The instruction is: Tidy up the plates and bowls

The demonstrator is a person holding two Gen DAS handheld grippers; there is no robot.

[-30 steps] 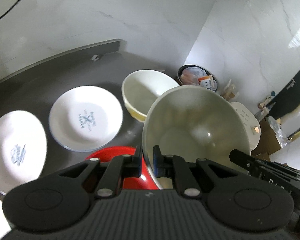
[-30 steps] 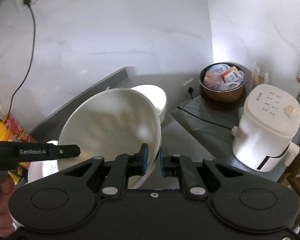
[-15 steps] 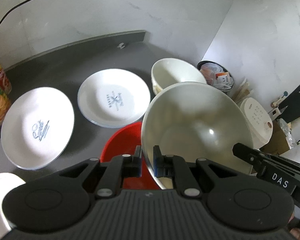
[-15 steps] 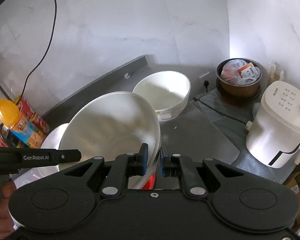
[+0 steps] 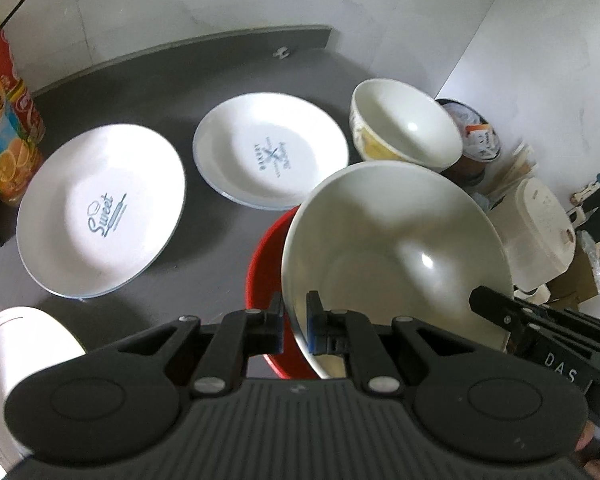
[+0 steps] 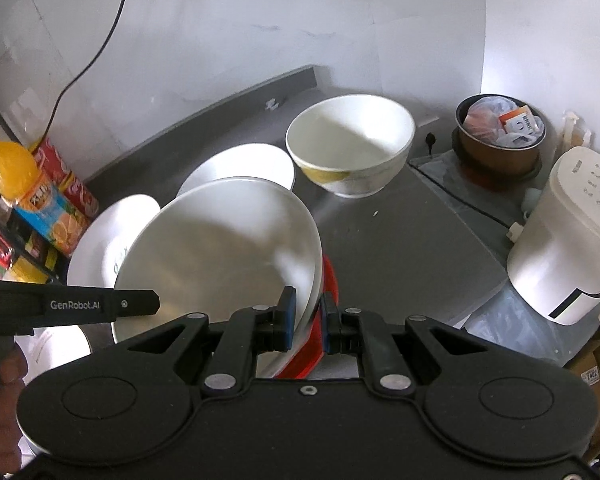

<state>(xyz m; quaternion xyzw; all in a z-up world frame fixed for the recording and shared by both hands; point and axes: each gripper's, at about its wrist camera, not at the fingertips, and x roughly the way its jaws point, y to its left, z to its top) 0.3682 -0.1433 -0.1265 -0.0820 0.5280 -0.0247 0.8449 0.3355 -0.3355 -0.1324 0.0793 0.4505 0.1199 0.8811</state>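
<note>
**A:** How far along does the sorting look?

**B:** Early, I'd judge. Both grippers share one large pale ceramic bowl point(image 5: 396, 248), held tilted in the air over a red bowl point(image 5: 266, 264) on the dark grey countertop point(image 5: 220, 76). Nothing appears stacked yet: a white plate printed "Sweet" point(image 5: 100, 208) lies at the left, a second white plate with a blue emblem point(image 5: 272, 156) lies beyond it, apart, and a cream bowl with a yellow-patterned side point(image 6: 352, 148) stands further back to the right. Part of another white dish point(image 5: 24, 352) shows at the near left edge.

**A:** And the grips?

**B:** The left gripper point(image 5: 294, 326) is closed narrow on the bowl's near-left rim, one finger inside and one outside. The right gripper point(image 6: 308, 320) pinches the opposite rim the same way. Both point forward and down.

**A:** What's left?

**B:** Probably setting this bowl into the red one or the cream one, then gathering the plates into one pile. Whether the big bowl touches the red one, I cannot tell.
</note>
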